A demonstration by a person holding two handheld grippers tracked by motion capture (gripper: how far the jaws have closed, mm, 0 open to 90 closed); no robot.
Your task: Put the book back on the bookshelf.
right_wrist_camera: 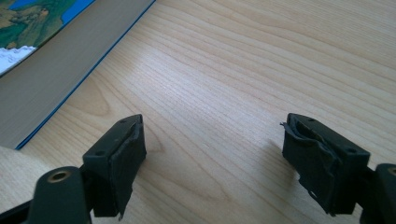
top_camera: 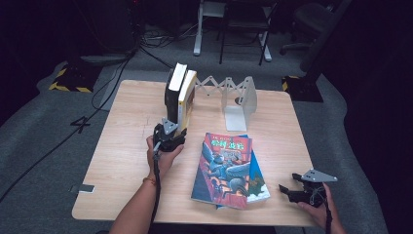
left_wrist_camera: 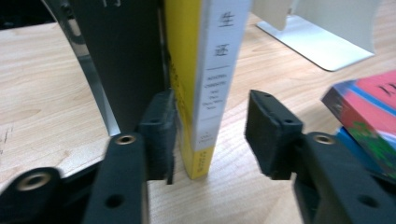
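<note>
Yellow-and-white upright book (left_wrist_camera: 201, 88) stands against a dark book (left_wrist_camera: 126, 56) at the extendable metal bookend (top_camera: 238, 100), between the left gripper's (left_wrist_camera: 210, 135) parted jaws — unsupported, it could topple rightward — while the right gripper (right_wrist_camera: 212, 154) rests wide, empty, beside the stacked paperbacks (top_camera: 229, 168).

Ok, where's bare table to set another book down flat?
The left side of the table, left of the upright books, is bare, as is the right edge beyond the bookend. Crowded: the middle front, with the flat books.
</note>
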